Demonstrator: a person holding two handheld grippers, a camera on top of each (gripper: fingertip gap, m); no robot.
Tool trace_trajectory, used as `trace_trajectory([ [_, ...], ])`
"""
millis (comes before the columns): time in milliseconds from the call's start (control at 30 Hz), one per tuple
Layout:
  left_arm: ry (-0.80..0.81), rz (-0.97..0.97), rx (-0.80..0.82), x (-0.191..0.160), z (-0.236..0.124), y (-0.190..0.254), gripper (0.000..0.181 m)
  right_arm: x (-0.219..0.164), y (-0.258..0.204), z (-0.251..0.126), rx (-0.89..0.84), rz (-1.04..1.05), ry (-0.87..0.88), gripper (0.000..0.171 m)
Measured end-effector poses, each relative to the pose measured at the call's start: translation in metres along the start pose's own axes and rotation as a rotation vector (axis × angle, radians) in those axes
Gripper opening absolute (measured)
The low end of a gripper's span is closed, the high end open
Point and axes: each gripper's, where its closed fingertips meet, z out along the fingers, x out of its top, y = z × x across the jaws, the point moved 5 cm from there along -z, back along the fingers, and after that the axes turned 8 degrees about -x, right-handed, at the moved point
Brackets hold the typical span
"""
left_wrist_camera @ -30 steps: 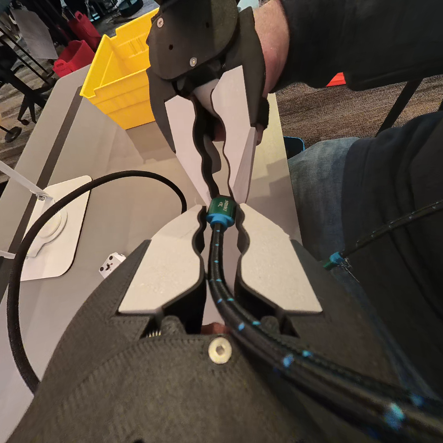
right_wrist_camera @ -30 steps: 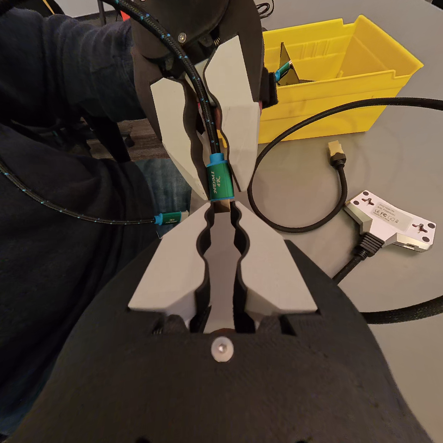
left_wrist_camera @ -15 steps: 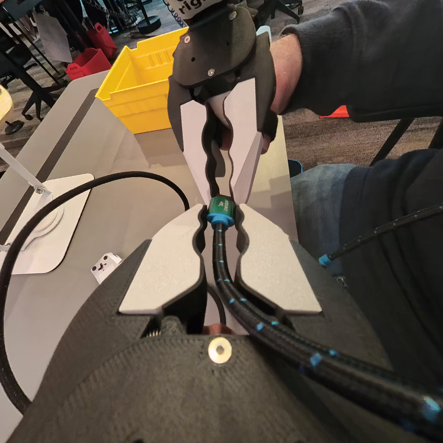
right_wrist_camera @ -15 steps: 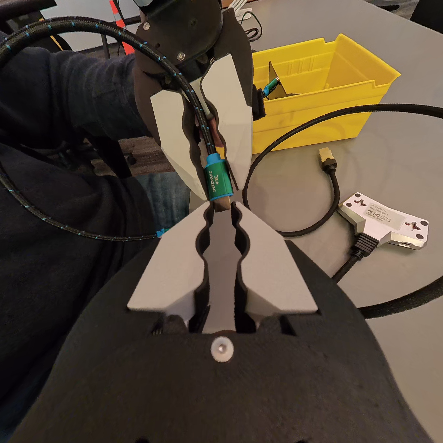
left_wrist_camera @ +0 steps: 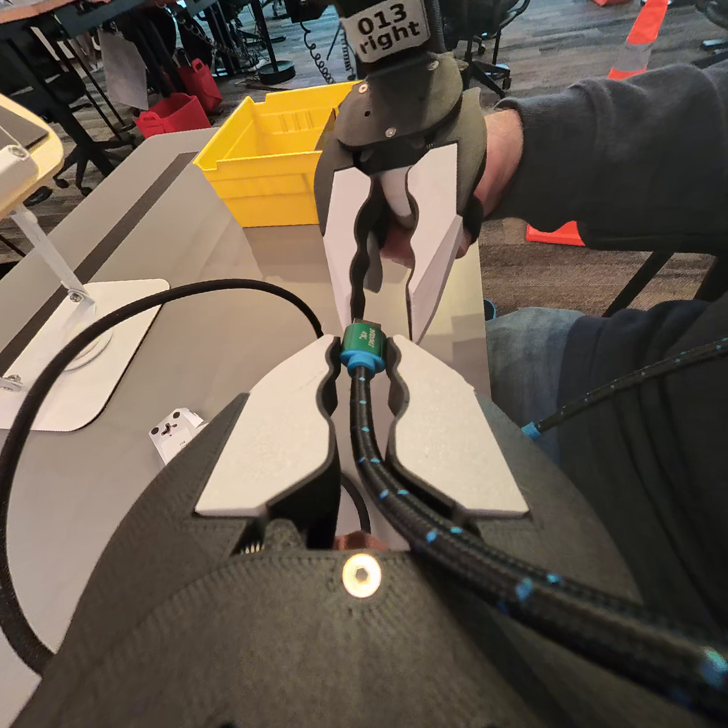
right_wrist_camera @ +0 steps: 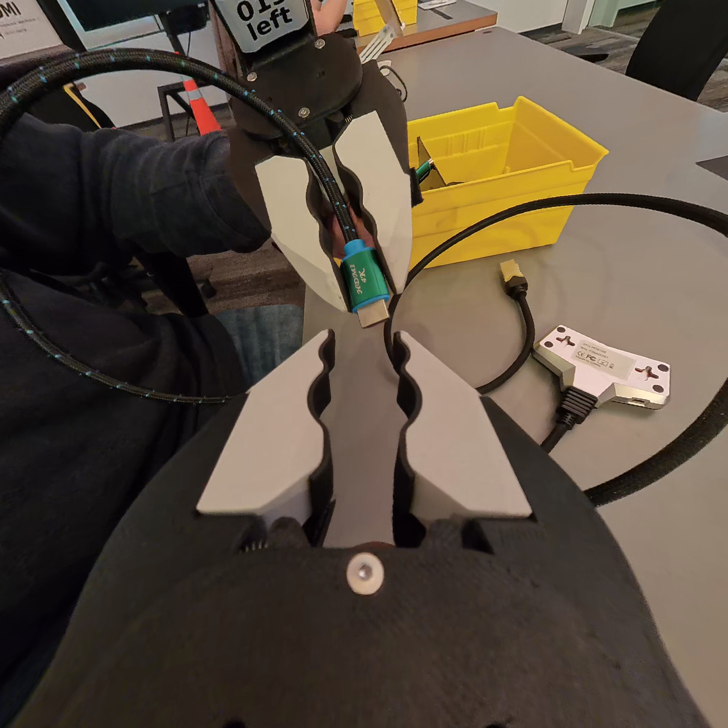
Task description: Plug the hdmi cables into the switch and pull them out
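Note:
My left gripper (left_wrist_camera: 363,342) is shut on the green HDMI plug (left_wrist_camera: 363,338); its black-and-blue braided cable (left_wrist_camera: 368,433) runs back between the fingers. In the right wrist view the left gripper (right_wrist_camera: 368,295) holds that plug (right_wrist_camera: 364,283) metal tip down, above the table's near edge. My right gripper (right_wrist_camera: 362,338) is open and empty, its tips just below the plug tip and apart from it; it faces me in the left wrist view (left_wrist_camera: 380,315). The white switch (right_wrist_camera: 602,366) lies underside up on the grey table (right_wrist_camera: 591,256), to the right.
A yellow bin (right_wrist_camera: 512,197) stands behind the grippers with another green plug (right_wrist_camera: 423,169) in it. A thick black cable (right_wrist_camera: 551,205) loops over the table. The switch's short lead ends in a gold plug (right_wrist_camera: 512,275). A white stand base (left_wrist_camera: 78,346) sits left. A person's lap is near. Only a small space, under 4 cm, lies between the two pairs of fingers. Both grippers' tips are roughly 20 centimetres from the white switch (right_wrist_camera: 602,366).
My right gripper has opened wider and come off the plug's metal tip. Both grippers have lifted and tilted, so more of the room shows. The left gripper still holds the plug.

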Motion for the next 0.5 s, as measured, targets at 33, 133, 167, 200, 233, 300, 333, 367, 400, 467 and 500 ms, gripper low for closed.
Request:
trace_trajectory([
  [33,0.006,-0.006,0.001,0.0,-0.001,-0.001,0.022,0.0,0.001,0.0,-0.004,0.0,0.0,0.028],
  [133,0.016,-0.026,0.005,0.0,-0.003,-0.003,0.021,-0.001,0.004,0.0,-0.028,-0.001,-0.004,0.029],
  [167,0.019,-0.031,0.008,0.0,-0.003,-0.004,0.021,-0.001,0.005,0.0,-0.037,-0.003,-0.003,0.03],
  [200,0.022,-0.038,0.01,0.0,-0.004,-0.005,0.021,-0.002,0.006,0.0,-0.048,-0.006,-0.004,0.031],
  [233,0.025,-0.045,0.011,0.0,-0.004,-0.006,0.021,-0.002,0.007,0.0,-0.062,-0.011,-0.008,0.031],
  [300,0.028,-0.057,0.017,-0.001,-0.005,-0.008,0.021,-0.003,0.01,0.0,-0.088,-0.021,-0.017,0.033],
  [333,0.026,-0.062,0.021,-0.001,-0.006,-0.009,0.021,-0.004,0.011,0.0,-0.1,-0.027,-0.023,0.034],
  [367,0.025,-0.067,0.025,-0.002,-0.007,-0.01,0.021,-0.005,0.013,0.0,-0.116,-0.035,-0.031,0.034],
  [400,0.026,-0.072,0.029,-0.002,-0.008,-0.011,0.021,-0.007,0.015,0.001,-0.139,-0.046,-0.046,0.035],
  [467,0.025,-0.077,0.04,-0.003,-0.01,-0.013,0.021,-0.014,0.022,0.003,-0.207,-0.082,-0.103,0.035],
  [500,0.026,-0.08,0.046,-0.003,-0.011,-0.014,0.021,-0.018,0.025,0.005,-0.237,-0.096,-0.135,0.036],
])
